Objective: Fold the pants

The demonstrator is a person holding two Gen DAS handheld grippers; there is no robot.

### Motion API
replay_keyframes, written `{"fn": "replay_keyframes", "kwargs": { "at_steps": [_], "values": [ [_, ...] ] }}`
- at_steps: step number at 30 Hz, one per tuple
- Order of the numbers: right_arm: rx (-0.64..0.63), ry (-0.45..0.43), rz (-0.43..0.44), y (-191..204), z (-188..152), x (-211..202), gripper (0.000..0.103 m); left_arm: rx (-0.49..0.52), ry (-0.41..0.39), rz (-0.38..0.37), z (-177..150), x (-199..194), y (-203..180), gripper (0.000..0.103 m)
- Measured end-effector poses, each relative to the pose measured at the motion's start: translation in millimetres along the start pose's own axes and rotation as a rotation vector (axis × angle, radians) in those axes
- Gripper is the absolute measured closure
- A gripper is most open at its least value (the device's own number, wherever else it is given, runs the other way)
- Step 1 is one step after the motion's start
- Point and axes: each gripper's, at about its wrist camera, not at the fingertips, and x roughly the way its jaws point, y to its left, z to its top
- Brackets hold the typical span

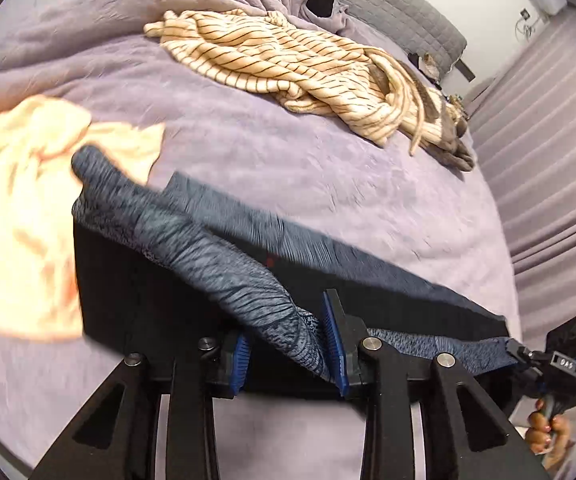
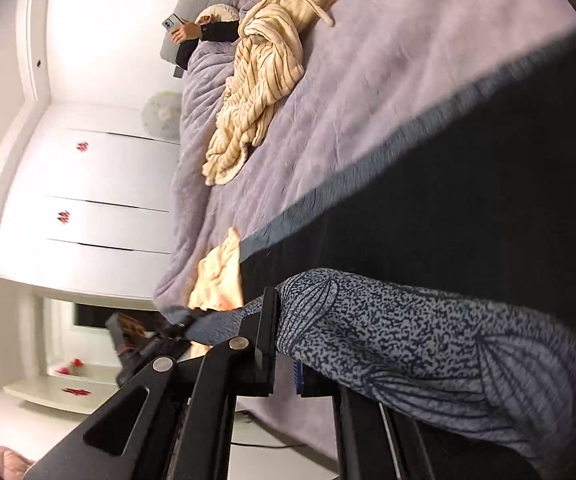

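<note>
Stretching between both grippers, the pants (image 1: 223, 248) are held taut above the bed (image 1: 288, 152), left gripper (image 1: 292, 348) and right gripper (image 2: 283, 344) each clamped on fabric, ready for folding toward twelve o'clock.

Only one marking is seen: small pale characters on the dark body of the right gripper (image 1: 528, 354), at the far right of the left gripper's view, beside the green light. They are too small and blurred to be read with certainty. No other text, brand or number can be made out in either view.
</note>
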Motion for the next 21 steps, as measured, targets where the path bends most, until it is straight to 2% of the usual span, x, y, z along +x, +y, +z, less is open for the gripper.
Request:
{"fn": "replay_keyframes", "kwargs": {
  "at_steps": [1, 2, 3, 4, 7, 9, 11, 13, 14, 16, 17, 19, 21],
  "values": [
    [-0.005, 0.013, -0.030, 0, 15, 13, 0.096, 0.018, 0.000, 0.024, 10, 14, 0, 0.067],
    [-0.005, 0.018, -0.050, -5, 29, 16, 0.096, 0.048, -0.005, 0.084, 21, 32, -1, 0.060],
    [-0.014, 0.028, -0.081, -9, 48, 30, 0.095, 0.071, -0.014, 0.154, 28, 47, 1, 0.038],
    [-0.018, 0.036, -0.110, -11, 60, 42, 0.095, 0.082, -0.022, 0.204, 31, 63, 2, 0.031],
    [0.024, 0.059, -0.227, -44, 94, 90, 0.092, 0.072, 0.045, 0.305, 42, 107, 30, 0.031],
    [0.071, 0.078, -0.296, -69, 108, 117, 0.088, 0.044, 0.076, 0.349, 42, 114, 48, 0.031],
    [0.116, 0.063, -0.276, -82, 116, 125, 0.088, 0.071, 0.080, 0.334, 40, 101, 47, 0.031],
    [0.126, 0.052, -0.237, -75, 113, 110, 0.077, 0.174, 0.094, 0.321, 33, 86, 27, 0.031],
    [0.117, 0.044, -0.209, -69, 106, 94, 0.066, 0.244, 0.110, 0.301, 25, 79, 7, 0.031],
    [0.102, 0.004, -0.169, -56, 85, 51, 0.062, 0.338, 0.154, 0.245, 7, 74, -29, 0.031],
    [0.094, -0.022, -0.179, -51, 72, 27, 0.061, 0.386, 0.182, 0.206, -6, 73, -52, 0.031],
    [0.080, -0.077, -0.265, -53, 51, -21, 0.061, 0.457, 0.237, 0.103, -34, 82, -103, 0.031],
    [0.079, -0.119, -0.397, -66, 28, -68, 0.061, 0.496, 0.295, -0.013, -61, 95, -152, 0.031]
  ]
}}
